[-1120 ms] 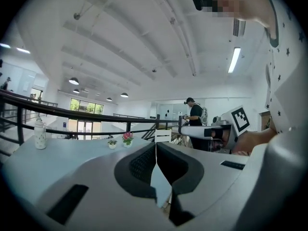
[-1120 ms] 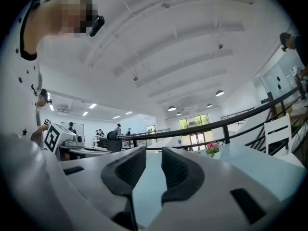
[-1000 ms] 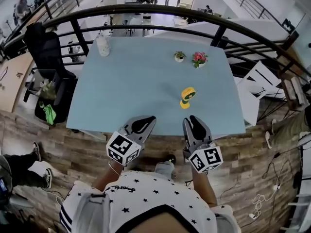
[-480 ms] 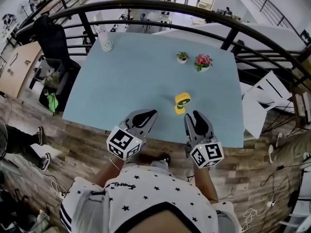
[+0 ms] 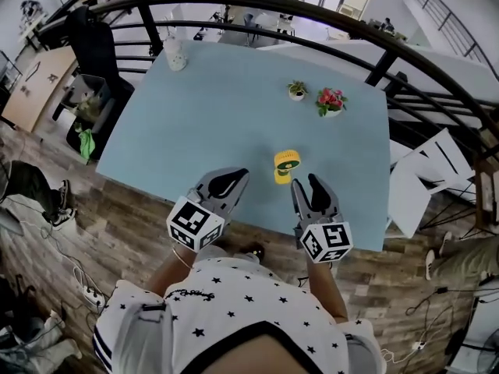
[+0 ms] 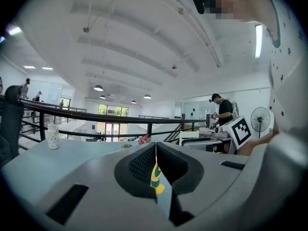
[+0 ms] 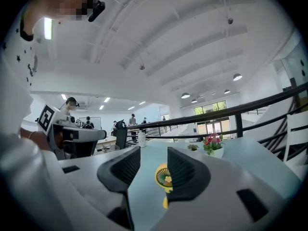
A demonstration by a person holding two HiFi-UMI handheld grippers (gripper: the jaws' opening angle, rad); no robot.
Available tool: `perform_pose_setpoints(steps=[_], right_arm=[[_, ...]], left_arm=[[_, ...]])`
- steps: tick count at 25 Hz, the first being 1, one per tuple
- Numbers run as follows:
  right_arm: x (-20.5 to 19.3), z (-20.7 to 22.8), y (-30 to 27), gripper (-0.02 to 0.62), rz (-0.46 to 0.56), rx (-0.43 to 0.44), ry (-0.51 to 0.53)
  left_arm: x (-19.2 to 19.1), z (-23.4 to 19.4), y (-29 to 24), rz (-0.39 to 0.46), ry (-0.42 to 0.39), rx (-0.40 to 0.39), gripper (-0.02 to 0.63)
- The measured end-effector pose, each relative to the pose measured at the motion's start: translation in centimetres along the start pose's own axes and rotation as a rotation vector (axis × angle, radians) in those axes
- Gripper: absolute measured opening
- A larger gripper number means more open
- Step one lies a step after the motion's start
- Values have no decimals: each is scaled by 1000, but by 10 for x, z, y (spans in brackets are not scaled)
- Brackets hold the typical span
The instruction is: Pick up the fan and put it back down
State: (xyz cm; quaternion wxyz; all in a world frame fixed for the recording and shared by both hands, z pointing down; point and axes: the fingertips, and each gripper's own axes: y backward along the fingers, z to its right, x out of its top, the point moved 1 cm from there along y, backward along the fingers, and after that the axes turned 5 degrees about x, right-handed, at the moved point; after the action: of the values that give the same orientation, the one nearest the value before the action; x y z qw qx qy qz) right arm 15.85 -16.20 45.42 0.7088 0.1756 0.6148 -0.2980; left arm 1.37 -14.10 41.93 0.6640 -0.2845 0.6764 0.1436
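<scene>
Your left gripper (image 5: 234,178) sits over the near edge of the tabletop (image 5: 195,115), left of middle; in the left gripper view its jaws are closed together with only a thin slit between the pads, nothing held. Your right gripper (image 5: 305,187) is over the same near edge, right of middle; its jaws stand apart and are opening, the pads touching nothing. The fan (image 5: 286,166), yellow with a green band, stands upright on the tabletop close to the near edge, just ahead of the right gripper and a little toward the left one, clear of both. In the right gripper view the fan (image 7: 165,177) shows in the gap between the jaws, further out than the tips, its round grille facing you. In the left gripper view a sliver of the fan (image 6: 156,177) shows through the slit. Far left corner: a white bottle (image 5: 175,53). Near the far edge, right of middle: a small green plant (image 5: 296,90) and, just beside it, a pot of pink flowers (image 5: 330,101), both well apart from the fan. A dark railing (image 5: 257,22) curves behind the far edge
</scene>
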Motion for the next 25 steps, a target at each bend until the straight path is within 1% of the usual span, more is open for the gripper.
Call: perform_pose_setpoints(steps=[8, 11, 14, 17, 25], right_arm=[[-22, 4, -15, 186, -52, 38, 5], [-36, 7, -20, 196, -88, 33, 4], [-53, 13, -26, 207, -129, 7, 3], [-72, 24, -33, 221, -176, -39, 11], [-114, 36, -55, 225, -268, -117, 11]], left_arm=[[-4, -4, 7, -5, 3, 72, 29], [-7, -8, 7, -12, 10, 87, 29], [-13, -14, 6, -24, 20, 90, 29], [-16, -25, 2, -36, 26, 83, 29], [-11, -61, -17, -39, 14, 54, 29]])
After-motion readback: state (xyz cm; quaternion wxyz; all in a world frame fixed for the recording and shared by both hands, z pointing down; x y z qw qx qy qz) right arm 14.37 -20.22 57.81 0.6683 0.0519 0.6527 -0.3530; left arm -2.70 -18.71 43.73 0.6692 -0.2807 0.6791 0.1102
